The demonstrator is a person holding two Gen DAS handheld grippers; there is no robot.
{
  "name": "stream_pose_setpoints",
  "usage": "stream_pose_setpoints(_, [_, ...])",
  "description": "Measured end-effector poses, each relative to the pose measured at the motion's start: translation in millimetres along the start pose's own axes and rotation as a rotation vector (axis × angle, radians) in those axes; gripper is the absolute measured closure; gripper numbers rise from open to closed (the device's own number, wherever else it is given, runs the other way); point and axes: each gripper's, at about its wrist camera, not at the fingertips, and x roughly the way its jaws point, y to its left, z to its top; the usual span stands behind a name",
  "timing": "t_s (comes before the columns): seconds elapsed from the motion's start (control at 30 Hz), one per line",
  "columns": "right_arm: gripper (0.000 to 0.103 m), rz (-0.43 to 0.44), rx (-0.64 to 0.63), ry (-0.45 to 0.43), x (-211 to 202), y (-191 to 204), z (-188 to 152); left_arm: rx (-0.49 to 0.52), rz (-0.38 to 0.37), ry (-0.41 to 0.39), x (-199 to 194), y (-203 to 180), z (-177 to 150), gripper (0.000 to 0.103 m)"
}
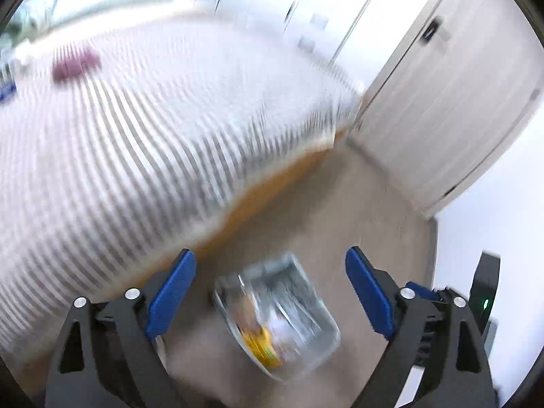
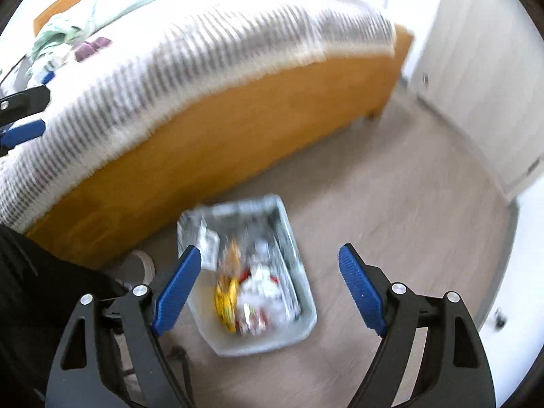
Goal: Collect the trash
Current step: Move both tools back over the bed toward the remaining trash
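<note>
One bed (image 2: 210, 68) with a striped cover is filling the upper left, its wooden side facing the floor (image 2: 391, 210). Below it, a grey bin (image 2: 299, 289) of trash is sitting on the floor beside the bed's edge. Both the left gripper (image 1: 272, 292) and the right gripper (image 2: 268, 289) are hanging above the bin, jaws spread wide and holding nothing.

Light: bright, even daylight; source out of view.
Glare: wall (image 1: 493, 238) and door (image 1: 442, 85) wash out to near white.
Shadows: soft and faint on the floor (image 2: 391, 204).
Blur: heavy motion smear in both views; bed (image 1: 136, 119) stripes streak, bin (image 2: 244, 272) contents unreadable.
Sharpest: tongs (image 1: 271, 297) in the left view, tongs (image 2: 270, 294) in the right, both crisp.
Distortion: fisheye bends the bed edge; dark corners ring each picture.
</note>
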Motion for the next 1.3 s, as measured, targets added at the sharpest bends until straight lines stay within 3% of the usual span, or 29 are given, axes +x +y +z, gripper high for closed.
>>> stream_pose_setpoints(0.17, [0.023, 0.019, -0.043, -0.148, -38, 49, 49, 0.103, 0.106, -0.116, -62, 67, 19, 0.011])
stream_pose_setpoints(0.33, [0.023, 0.082, 0.001, -0.249, -49, 95, 93, -0.041, 0.279, -0.241, -116, 171, 32, 0.009])
stream_pose_setpoints(0.5, [0.023, 0.158, -0.076, -0.255, -39, 172, 123, -0.189, 0.327, -0.313, -159, 269, 44, 0.009])
stream_pose_setpoints(0.63, [0.023, 0.189, -0.164, -0.260, -31, 238, 139, -0.204, 0.394, -0.371, -191, 325, 49, 0.009])
stream_pose_setpoints(0.77, [0.023, 0.256, -0.153, -0.242, -16, 285, 159, -0.227, 0.446, -0.435, -221, 382, 51, 0.007])
stream_pose_setpoints(0.87, [0.023, 0.302, -0.135, -0.233, -4, 321, 175, -0.328, 0.451, -0.428, -233, 438, 48, 0.007])
stream_pose_setpoints(0.93, [0.023, 0.342, -0.122, -0.230, 6, 349, 186, -0.420, 0.411, -0.430, -239, 478, 47, 0.007])
stream_pose_setpoints(1.13, [0.023, 0.469, -0.001, -0.230, 41, 425, 216, -0.650, 0.277, -0.567, -258, 557, 58, 0.008])
stream_pose_setpoints(1.2, [0.023, 0.470, -0.041, -0.230, 47, 451, 213, -0.691, 0.234, -0.549, -247, 577, 65, 0.016])
stream_pose_setpoints(1.27, [0.023, 0.464, -0.105, -0.233, 53, 471, 210, -0.700, 0.196, -0.476, -230, 588, 72, 0.037])
stream_pose_setpoints(1.3, [0.023, 0.459, -0.129, -0.237, 56, 477, 208, -0.695, 0.195, -0.442, -221, 594, 73, 0.038])
